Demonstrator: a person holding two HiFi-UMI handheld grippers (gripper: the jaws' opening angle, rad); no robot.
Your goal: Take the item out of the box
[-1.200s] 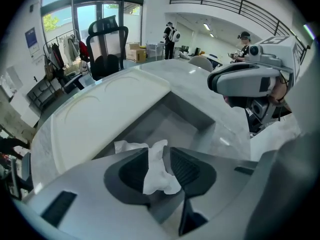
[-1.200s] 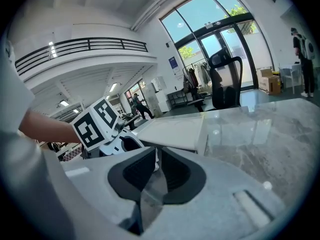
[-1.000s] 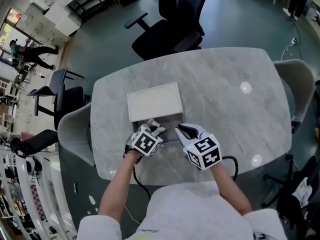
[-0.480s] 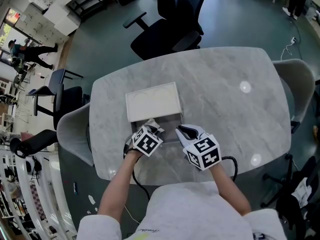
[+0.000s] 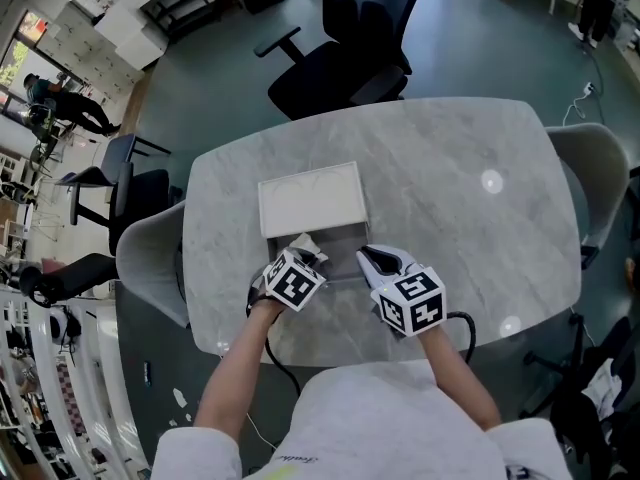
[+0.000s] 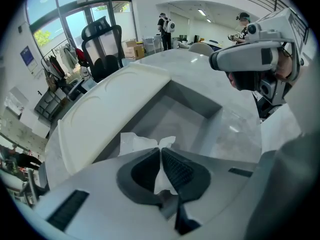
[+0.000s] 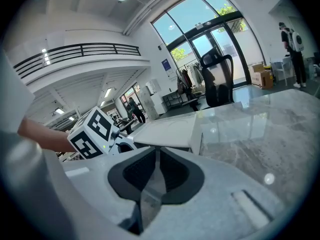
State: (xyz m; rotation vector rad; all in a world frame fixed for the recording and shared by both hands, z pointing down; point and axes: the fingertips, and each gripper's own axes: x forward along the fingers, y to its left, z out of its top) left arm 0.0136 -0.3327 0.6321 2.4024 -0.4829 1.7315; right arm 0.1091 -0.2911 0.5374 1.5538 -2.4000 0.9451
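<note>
A white box stands on the marble table with its flat lid [image 5: 310,200] swung open on the far side and its shallow grey tray [image 6: 210,131] nearest me. My left gripper [image 5: 303,254] is at the tray's near left edge, shut on a crumpled white paper item [image 6: 137,144] that sticks up between its pads. The tray's inside looks bare in the left gripper view. My right gripper [image 5: 369,259] hovers at the tray's near right corner with its jaws together and nothing clearly between them. In the right gripper view [image 7: 156,156] it faces the lid [image 7: 167,129].
The oval marble table [image 5: 470,218] stretches right and far of the box. A black office chair [image 5: 350,38] stands beyond the far edge. Grey shell chairs sit at the left [image 5: 145,268] and right [image 5: 600,168] ends. A cable [image 5: 460,323] trails from the right gripper.
</note>
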